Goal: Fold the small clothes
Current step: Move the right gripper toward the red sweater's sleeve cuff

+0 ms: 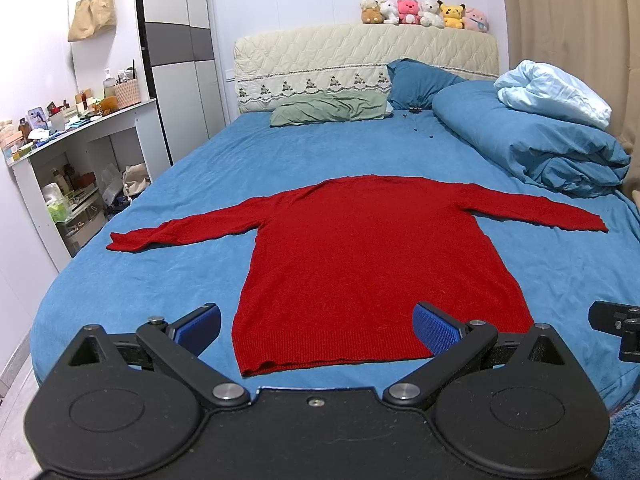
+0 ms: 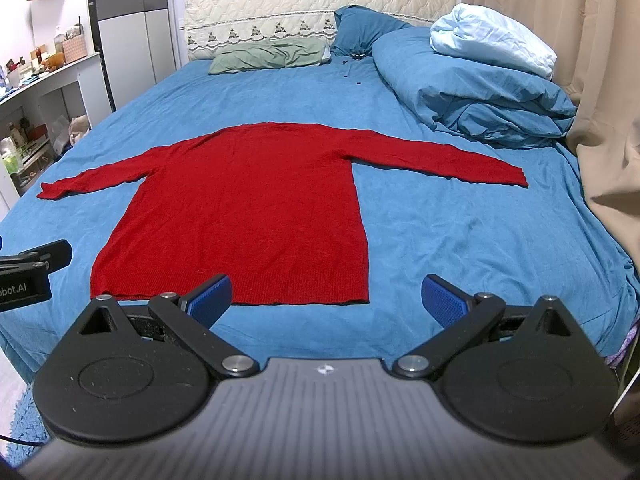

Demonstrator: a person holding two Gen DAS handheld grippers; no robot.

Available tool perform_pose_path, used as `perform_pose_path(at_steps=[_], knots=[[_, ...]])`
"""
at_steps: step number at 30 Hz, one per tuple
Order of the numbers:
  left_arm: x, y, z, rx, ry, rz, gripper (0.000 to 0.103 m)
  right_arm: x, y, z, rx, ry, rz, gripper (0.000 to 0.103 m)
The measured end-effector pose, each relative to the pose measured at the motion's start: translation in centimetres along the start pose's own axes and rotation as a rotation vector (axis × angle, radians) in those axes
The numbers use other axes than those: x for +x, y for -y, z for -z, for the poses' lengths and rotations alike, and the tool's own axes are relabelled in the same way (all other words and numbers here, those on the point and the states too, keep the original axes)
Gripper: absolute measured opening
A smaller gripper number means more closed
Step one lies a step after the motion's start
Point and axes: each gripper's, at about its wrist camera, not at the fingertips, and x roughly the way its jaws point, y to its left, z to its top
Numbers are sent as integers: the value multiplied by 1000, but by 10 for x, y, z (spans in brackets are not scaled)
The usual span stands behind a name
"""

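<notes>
A bed (image 1: pixel 168 216) in a blue sheet fills mid-frame; a red sweater (image 1: pixel 360 264) lies flat at centre; a green pillow (image 1: pixel 328 109) upper centre; a bunched blue duvet (image 1: pixel 532 144) upper right.

A sweater (image 1: pixel 360 264) is lying flat in the middle of the frame on a bed (image 1: pixel 168 272), hem toward the lower edge, sleeves reaching left and right. Pillows (image 1: pixel 328 110) are lying behind it, a heaped duvet (image 1: pixel 540 140) is sitting at upper right, and shelves (image 1: pixel 72 152) are standing at far left.
</notes>
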Motion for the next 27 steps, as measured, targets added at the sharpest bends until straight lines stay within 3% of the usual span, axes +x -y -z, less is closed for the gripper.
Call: perform_pose_path(at_steps=[10, 17, 22, 27], knots=[[-6, 0, -7, 0, 14, -4, 103, -7, -1, -8, -22, 17, 20, 103], [-4, 10, -74, 5, 108, 42, 103, -9, 40, -54, 59, 60, 36, 103], [40, 39, -135, 44, 155, 88, 103, 23, 94, -95, 129, 79, 94, 103], [127, 82, -176, 94, 95, 150, 103, 95, 150, -116, 218, 67, 167, 103]])
